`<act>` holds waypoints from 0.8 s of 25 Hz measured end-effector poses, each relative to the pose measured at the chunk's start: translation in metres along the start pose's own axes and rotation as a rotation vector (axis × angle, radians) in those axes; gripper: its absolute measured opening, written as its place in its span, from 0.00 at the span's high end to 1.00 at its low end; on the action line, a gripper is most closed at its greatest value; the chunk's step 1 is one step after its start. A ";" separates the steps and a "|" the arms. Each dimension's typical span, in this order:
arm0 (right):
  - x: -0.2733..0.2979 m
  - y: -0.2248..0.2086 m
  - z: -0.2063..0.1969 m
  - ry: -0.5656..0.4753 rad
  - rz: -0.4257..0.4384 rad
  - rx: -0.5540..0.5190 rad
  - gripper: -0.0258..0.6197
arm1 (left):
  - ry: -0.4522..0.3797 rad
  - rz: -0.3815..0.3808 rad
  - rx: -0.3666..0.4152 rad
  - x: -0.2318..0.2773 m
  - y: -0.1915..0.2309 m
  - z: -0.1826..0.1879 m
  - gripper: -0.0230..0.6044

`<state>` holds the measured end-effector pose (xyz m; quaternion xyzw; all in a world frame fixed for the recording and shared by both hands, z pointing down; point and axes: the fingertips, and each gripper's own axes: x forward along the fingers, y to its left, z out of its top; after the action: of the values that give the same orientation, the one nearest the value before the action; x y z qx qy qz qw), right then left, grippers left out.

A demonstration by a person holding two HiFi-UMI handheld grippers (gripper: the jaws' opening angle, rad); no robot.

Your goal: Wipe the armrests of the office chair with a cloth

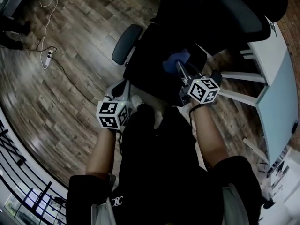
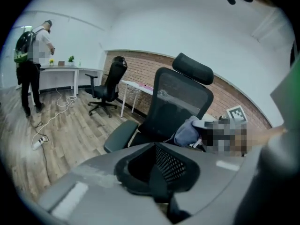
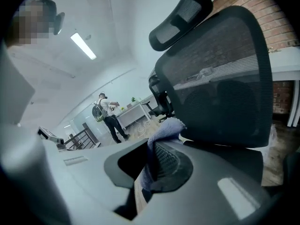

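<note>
1 power strip point(image 1: 47, 58) on wooden floor point(image 1: 70, 102)

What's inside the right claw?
A blue cloth, pinched in the right claw. Its tip pokes out at the top. The pinched part is mostly covered by the jaws.

There were two hand-held grippers, left hand-held gripper point(image 1: 123, 86) and right hand-held gripper point(image 1: 180, 69), one cloth point(image 1: 176, 60), two office chairs, near chair point(image 2: 183, 102) and far chair point(image 2: 109, 80), one person point(image 2: 29, 64), one power strip point(image 1: 47, 59).

Office: swivel chairs point(image 2: 182, 102), white desks point(image 2: 65, 69)
</note>
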<state>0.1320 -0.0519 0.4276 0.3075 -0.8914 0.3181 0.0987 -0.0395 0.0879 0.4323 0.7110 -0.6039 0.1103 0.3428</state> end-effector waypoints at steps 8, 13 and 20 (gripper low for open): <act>0.079 0.058 -0.007 0.063 0.037 -0.035 0.92 | -0.030 0.050 -0.086 -0.041 0.057 -0.008 0.95; 0.113 0.053 0.009 0.093 0.007 -0.065 0.92 | -0.018 0.069 -0.153 -0.050 0.061 -0.022 0.95; 0.187 0.040 0.045 0.106 -0.059 -0.174 0.92 | -0.006 0.109 -0.179 -0.049 0.083 -0.025 0.95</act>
<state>-0.0397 -0.1469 0.4422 0.3064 -0.8998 0.2523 0.1813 -0.1225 0.1389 0.4520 0.6440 -0.6502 0.0725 0.3965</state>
